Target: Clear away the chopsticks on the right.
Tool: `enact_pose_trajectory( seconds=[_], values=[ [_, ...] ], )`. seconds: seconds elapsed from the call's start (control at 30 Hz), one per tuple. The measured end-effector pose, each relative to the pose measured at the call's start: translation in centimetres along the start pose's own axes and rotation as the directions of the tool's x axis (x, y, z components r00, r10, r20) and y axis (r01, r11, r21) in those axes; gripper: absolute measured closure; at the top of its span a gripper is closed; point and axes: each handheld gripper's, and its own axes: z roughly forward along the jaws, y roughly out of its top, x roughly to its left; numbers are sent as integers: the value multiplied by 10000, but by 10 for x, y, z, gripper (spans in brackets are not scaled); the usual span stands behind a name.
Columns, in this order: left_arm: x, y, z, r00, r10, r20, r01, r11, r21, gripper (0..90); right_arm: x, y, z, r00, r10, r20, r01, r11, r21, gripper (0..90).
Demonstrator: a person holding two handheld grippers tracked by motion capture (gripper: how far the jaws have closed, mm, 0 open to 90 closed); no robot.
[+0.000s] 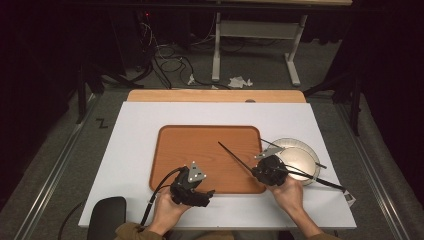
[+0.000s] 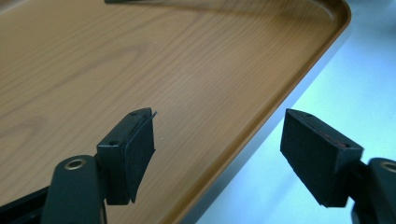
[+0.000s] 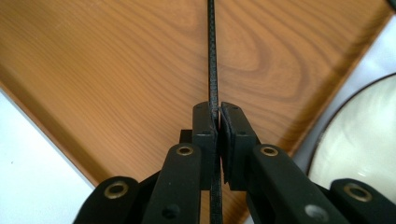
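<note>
A thin black stick (image 1: pixel 234 156) (image 3: pixel 212 46) slants over the brown wooden tray (image 1: pixel 200 145) (image 3: pixel 116 56), pointing up-left. My right gripper (image 1: pixel 256 172) (image 3: pixel 218 116) is shut on its lower part, above the tray's front right corner. My left gripper (image 1: pixel 208 194) (image 2: pixel 219 154) is open with nothing between its fingers. It sits low at the tray's front edge, one jaw over the tray (image 2: pixel 140 60) and the other over the white table (image 2: pixel 364 84).
A pale round plate (image 1: pixel 298 156) (image 3: pixel 359 140) lies just right of the tray, with thin dark sticks across it (image 1: pixel 320 179). The white tabletop (image 1: pixel 135 150) ends at a wooden strip (image 1: pixel 215 96) at the back. A black chair back (image 1: pixel 106 216) sits at the front left.
</note>
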Motion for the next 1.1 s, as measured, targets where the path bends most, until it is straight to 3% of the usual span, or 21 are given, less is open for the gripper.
enact_pose_trajectory(
  seconds=[0.37, 0.7, 0.87, 1.1],
  values=[
    [0, -2, -1, 9999, -72, -91, 72, 10000, -13, 261, 3, 3, 14, 9996, 96, -280, -90, 9997, 241, 858],
    [1, -3, -2, 9998, -141, -114, 141, 9999, -13, 262, 0, 3, 17, 9997, 35, 237, -43, 9995, 306, 821],
    [1, -4, -2, 9998, -167, -123, 167, 9999, 0, 261, -6, 2, 16, 9969, 418, 663, -447, 9981, 417, 836],
    [1, -4, -3, 9998, -175, -139, 175, 9998, 3, 261, -6, 2, 15, 9971, 349, 683, -373, 9987, 338, 777]
  ],
)
